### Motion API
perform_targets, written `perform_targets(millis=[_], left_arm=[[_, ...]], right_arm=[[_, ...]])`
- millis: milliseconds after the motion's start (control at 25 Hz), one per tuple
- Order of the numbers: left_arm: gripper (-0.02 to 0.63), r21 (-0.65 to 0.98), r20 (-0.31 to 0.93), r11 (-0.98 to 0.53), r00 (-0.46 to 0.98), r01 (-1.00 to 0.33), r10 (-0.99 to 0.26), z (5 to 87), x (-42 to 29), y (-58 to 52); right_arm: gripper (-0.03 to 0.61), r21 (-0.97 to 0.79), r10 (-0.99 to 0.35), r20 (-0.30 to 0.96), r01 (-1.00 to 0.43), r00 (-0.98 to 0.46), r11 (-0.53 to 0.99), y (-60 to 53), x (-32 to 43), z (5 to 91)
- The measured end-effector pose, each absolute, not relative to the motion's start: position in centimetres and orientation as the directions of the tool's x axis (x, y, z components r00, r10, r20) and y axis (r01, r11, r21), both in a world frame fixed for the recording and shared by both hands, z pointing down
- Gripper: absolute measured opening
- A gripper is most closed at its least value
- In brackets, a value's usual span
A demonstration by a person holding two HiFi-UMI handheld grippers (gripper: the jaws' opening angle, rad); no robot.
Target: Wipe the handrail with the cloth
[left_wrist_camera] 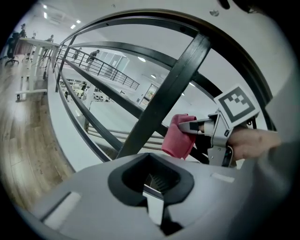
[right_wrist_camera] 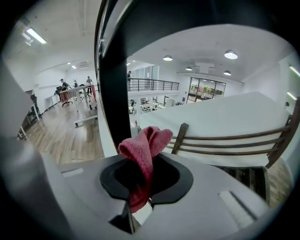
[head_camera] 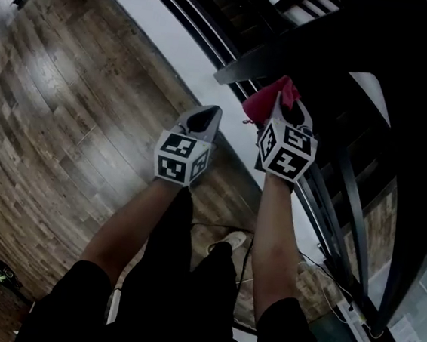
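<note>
The red cloth (right_wrist_camera: 143, 150) is pinched between the jaws of my right gripper (head_camera: 285, 100), which are closed tightly on it. Its free fold stands up past the jaw tips. The cloth is just beside the black handrail (head_camera: 286, 56), but I cannot tell if it touches. My left gripper (head_camera: 206, 117) hangs near, on the left side, jaws together with nothing between them, above the wooden floor (head_camera: 68, 113).

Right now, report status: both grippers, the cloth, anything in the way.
Left gripper shut, empty, clear of the handrail. Right gripper shut on the red cloth, raised at the handrail; contact unclear. Nothing seen blocking.
</note>
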State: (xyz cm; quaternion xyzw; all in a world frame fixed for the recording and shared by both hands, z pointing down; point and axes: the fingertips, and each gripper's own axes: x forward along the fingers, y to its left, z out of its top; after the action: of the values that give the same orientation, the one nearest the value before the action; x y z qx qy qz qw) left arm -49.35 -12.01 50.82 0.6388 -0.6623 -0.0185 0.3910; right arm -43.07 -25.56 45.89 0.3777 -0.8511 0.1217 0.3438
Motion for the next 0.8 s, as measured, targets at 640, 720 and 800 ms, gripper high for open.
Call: perform_targets(millis=[640,720,800], left_arm=[[-0.002,0.517,0.484,0.158,0.135,-0.842,-0.865,49.7,-42.2,-13.0],[-0.002,0.495,0.48,0.119,0.156,-0.861,-0.863,49.3,-40.9,-12.9],[-0.002,0.483,0.475,0.093,0.172,-0.871,-0.863,49.0,-39.8,-12.9]], right_arm=[[0.052,0.015,-0.551,0.668,-0.731,-0.5,0.682,-24.6,-35.6,45.8],[0.052,-0.002,-0.546,0.671,-0.737,-0.502,0.676,-24.6,-34.6,45.8],[0.052,-0.004,-0.543,0.673,-0.738,-0.501,0.675,-24.3,-33.3,45.9]])
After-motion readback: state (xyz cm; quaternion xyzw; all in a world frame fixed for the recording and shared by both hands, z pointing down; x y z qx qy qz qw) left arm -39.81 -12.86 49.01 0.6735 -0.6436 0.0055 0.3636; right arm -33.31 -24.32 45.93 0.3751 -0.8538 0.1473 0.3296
